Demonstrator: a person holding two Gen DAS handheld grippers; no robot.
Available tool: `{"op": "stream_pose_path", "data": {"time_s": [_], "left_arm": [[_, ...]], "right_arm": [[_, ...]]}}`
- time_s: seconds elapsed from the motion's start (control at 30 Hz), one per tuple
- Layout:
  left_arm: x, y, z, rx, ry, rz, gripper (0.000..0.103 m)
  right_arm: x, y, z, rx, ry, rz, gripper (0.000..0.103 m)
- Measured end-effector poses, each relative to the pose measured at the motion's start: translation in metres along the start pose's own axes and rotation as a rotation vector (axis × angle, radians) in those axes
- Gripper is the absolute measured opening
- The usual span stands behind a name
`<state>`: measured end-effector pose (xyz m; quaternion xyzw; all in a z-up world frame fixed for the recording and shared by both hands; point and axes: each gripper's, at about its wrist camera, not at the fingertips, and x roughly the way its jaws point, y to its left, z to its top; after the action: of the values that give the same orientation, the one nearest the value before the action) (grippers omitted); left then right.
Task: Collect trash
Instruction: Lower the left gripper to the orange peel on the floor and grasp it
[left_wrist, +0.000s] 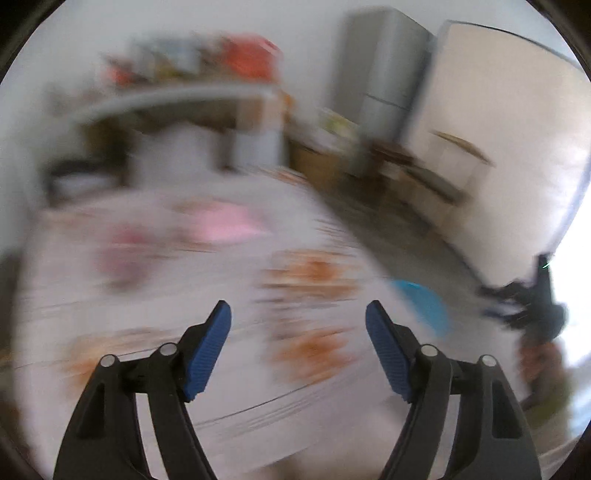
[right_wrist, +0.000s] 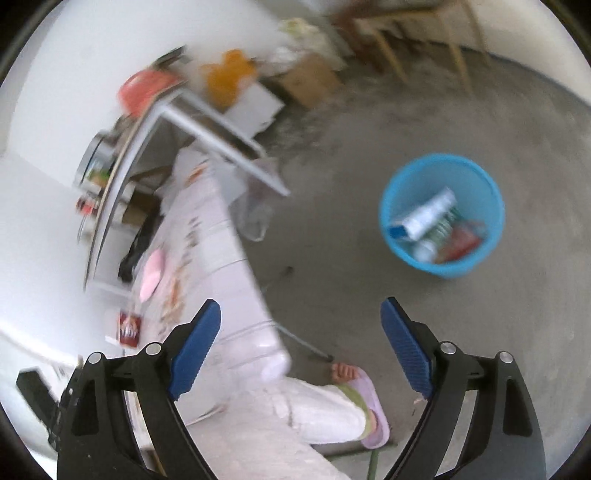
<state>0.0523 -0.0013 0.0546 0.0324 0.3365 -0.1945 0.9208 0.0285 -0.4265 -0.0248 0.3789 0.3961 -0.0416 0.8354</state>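
The left wrist view is heavily blurred. My left gripper (left_wrist: 298, 312) hangs open over a white patterned tablecloth (left_wrist: 229, 387), nothing between its blue pads. A pink item (left_wrist: 225, 225) lies further back on the cloth, too blurred to name. The rim of a blue bin (left_wrist: 424, 302) shows past the table's right edge. In the right wrist view my right gripper (right_wrist: 300, 314) is open and empty above the floor, near the table's corner. The blue bin (right_wrist: 397, 192) stands on the floor up and to the right, holding several packets and bottles. A pink item (right_wrist: 151, 275) and a red packet (right_wrist: 129, 328) lie on the table (right_wrist: 236, 295).
A grey shelf unit (right_wrist: 207, 122) loaded with goods stands behind the table. Cardboard boxes (right_wrist: 306, 79) and wooden furniture (right_wrist: 406, 33) line the far wall. A tall refrigerator (left_wrist: 380, 74) stands in the corner. A person's leg in white trousers and a pink slipper (right_wrist: 369, 410) is below the right gripper.
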Motion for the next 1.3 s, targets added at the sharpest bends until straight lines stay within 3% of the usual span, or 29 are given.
{"op": "stream_pose_path", "data": {"time_s": [0.1,0.23,0.33,0.53,0.77,0.83,1.0,1.17,1.3], "left_arm": [[-0.063,0.042,-0.042,-0.014,-0.038,0.202,0.088],[-0.106,0.095,-0.121,-0.089,0.102,0.426,0.091],[-0.107,0.134,-0.196,-0.187,0.247,0.565,0.091],[-0.042,0.231,-0.353,-0.665,0.542,0.561,0.09],[0.069,0.294,-0.454,-1.003,0.643,0.457,0.087],[0.105,0.315,-0.479,-1.117,0.674,0.463,0.079],[0.175,0.34,-0.509,-1.195,0.69,0.46,0.069],[0.222,0.345,-0.501,-1.193,0.661,0.381,0.068],[0.25,0.349,-0.505,-1.186,0.695,0.4,0.067]], "right_arm": [[0.016,0.028,0.0,-0.058,0.024,0.016,0.085],[0.029,0.065,-0.004,-0.112,0.056,0.036,0.085],[0.033,0.099,-0.009,-0.17,0.07,0.063,0.085],[0.033,0.133,-0.027,-0.221,0.099,0.046,0.085],[0.027,0.144,-0.034,-0.22,0.108,-0.051,0.085],[0.031,0.146,-0.035,-0.211,0.125,-0.084,0.085],[0.047,0.153,-0.033,-0.208,0.162,-0.166,0.085],[0.061,0.155,-0.031,-0.199,0.175,-0.244,0.084],[0.068,0.151,-0.03,-0.18,0.2,-0.289,0.082]]}}
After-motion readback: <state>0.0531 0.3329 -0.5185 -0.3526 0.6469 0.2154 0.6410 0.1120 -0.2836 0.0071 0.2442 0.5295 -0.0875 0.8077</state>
